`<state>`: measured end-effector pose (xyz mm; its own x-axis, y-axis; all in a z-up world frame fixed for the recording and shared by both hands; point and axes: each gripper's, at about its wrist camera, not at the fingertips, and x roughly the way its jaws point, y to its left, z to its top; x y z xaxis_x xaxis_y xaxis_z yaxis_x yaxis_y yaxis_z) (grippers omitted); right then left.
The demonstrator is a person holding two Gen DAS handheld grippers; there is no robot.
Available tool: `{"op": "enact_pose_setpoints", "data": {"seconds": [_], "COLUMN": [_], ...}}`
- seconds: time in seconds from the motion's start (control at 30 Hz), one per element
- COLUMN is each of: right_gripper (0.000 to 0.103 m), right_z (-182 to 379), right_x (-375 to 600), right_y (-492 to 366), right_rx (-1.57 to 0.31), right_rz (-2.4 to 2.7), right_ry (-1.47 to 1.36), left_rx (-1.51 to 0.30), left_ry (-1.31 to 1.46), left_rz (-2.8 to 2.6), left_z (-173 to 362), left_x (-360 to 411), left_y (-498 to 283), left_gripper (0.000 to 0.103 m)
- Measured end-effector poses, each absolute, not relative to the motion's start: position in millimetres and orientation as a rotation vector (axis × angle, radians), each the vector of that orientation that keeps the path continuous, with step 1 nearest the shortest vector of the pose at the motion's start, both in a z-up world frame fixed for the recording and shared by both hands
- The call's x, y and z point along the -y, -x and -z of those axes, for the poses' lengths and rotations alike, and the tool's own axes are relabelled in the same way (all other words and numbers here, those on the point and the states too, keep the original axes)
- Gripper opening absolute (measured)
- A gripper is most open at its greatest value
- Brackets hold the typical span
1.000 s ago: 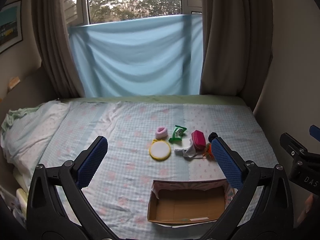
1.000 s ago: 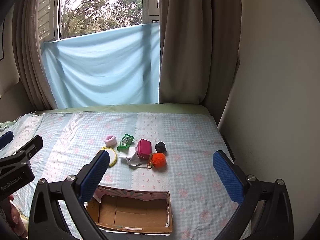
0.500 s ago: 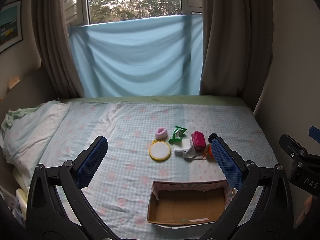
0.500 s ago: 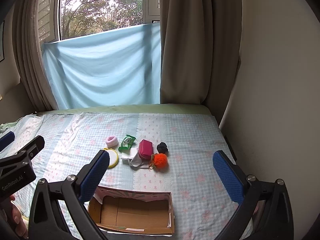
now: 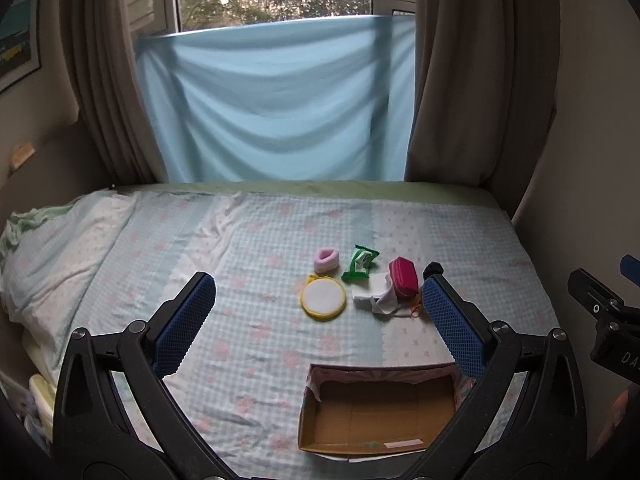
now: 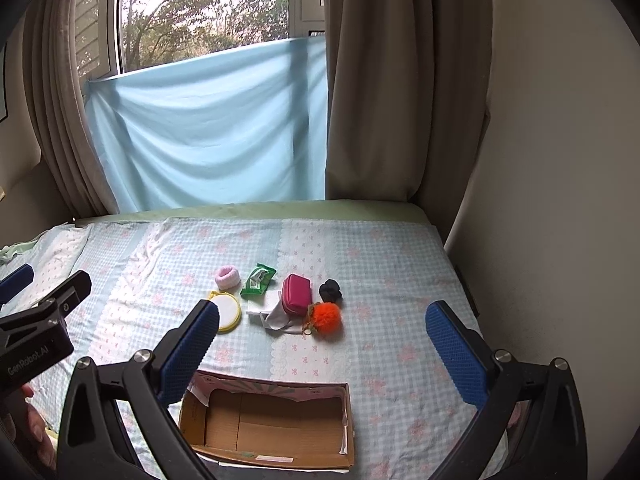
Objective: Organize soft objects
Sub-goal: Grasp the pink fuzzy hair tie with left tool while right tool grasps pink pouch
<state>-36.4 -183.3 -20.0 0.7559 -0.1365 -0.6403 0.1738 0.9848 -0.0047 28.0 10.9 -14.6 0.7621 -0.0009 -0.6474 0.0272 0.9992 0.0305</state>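
Small soft things lie mid-bed: a pink scrunchie [image 5: 327, 259] [image 6: 227, 277], a green wipes pack [image 5: 360, 263] [image 6: 258, 280], a yellow-rimmed round pad [image 5: 323, 297] [image 6: 226, 311], a magenta pouch [image 5: 403, 279] [image 6: 296, 293], a white cloth [image 5: 381, 300] [image 6: 276, 315], an orange pompom [image 6: 326, 317] and a black scrunchie [image 6: 330, 291]. An empty open cardboard box [image 5: 378, 412] [image 6: 269, 424] sits nearer me. My left gripper [image 5: 318, 326] is open and empty above the bed. My right gripper [image 6: 322, 348] is open and empty, well short of the objects.
The bed [image 5: 256, 248] has a checked blue sheet, a rumpled blanket [image 5: 48, 248] at the left and a wall [image 6: 560, 200] along the right. Curtains and a hung blue cloth [image 5: 276, 104] stand behind the bed's far edge.
Both grippers have drifted slightly; the view of the objects shifts a little. Nothing on the bed has moved and both stay open.
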Motion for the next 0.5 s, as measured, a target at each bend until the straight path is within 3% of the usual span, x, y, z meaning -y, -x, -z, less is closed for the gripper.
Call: {"op": "enact_pose_setpoints", "data": {"seconds": [0.27, 0.5], "right_gripper": [0.103, 0.103], "right_z": [48.8, 115.9], "right_x": [185.7, 195.4], "right_y": [-22.1, -111.4], "right_rx": [-0.745, -0.836], "right_rz": [0.101, 0.007], "right_ry": [-0.110, -0.194], "left_rx": [-0.804, -0.884], "left_ry": [-0.015, 0.026], "left_rz": [0.037, 0.040], "left_z": [71.5, 145.8], "left_x": [-28.2, -27.5], "left_y": [-120.1, -211.5], "left_gripper": [0.102, 0.102]}}
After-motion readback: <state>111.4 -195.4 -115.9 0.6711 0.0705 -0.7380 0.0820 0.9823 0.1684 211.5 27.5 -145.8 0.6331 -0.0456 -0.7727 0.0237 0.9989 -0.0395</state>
